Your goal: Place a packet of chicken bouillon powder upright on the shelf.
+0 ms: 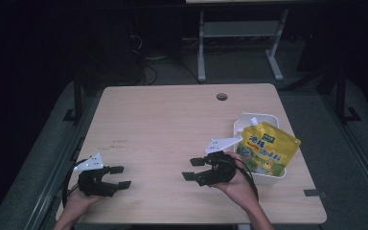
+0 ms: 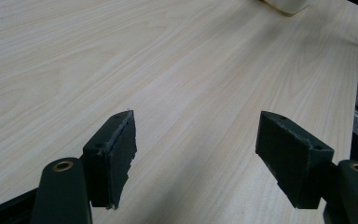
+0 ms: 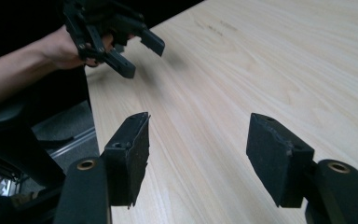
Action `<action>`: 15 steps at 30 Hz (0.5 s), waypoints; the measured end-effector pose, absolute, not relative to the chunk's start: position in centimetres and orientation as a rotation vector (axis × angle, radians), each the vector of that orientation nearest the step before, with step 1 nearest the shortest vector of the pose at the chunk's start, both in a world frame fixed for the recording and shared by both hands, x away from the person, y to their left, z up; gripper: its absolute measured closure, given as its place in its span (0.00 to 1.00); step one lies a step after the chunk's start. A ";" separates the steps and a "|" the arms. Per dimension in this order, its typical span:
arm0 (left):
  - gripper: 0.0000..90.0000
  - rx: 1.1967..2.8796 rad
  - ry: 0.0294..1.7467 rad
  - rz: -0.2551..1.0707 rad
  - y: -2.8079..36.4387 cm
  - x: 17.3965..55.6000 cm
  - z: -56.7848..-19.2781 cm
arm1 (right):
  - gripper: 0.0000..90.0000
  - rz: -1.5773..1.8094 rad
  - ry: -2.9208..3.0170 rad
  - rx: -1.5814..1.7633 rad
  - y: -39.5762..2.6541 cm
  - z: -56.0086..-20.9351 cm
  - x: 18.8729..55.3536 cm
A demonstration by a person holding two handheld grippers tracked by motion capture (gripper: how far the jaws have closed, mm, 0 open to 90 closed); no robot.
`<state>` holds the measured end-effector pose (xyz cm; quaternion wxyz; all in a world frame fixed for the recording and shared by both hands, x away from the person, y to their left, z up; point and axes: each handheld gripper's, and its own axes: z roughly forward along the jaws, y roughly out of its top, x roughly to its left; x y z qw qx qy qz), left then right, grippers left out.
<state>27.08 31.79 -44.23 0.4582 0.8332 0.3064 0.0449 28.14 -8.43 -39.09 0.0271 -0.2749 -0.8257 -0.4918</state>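
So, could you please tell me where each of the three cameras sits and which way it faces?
High view: fixed above the person's side, looking forward and down on the wooden table, the yellow pouch in its white bin; both forearms and each hand-held gripper show.
Left gripper view: rides the left hand-held gripper, looking across bare tabletop toward the bin's corner.
Right gripper view: rides the right hand-held gripper, facing the left hand.
Shared: both gripper views show open jaws over the same tabletop.

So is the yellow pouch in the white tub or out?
In. The pouch leans inside the tub, its spout poking above the rim.
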 end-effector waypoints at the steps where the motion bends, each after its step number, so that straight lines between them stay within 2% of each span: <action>1: 0.31 2.052 0.755 0.111 31.8 27.1 -44.2 | 0.43 -1.513 -2.549 -0.852 -8.3 -39.3 28.1; 15: 0.31 2.061 0.748 0.105 31.6 27.0 -44.3 | 0.42 -1.468 -2.610 -0.871 -7.0 -42.0 27.2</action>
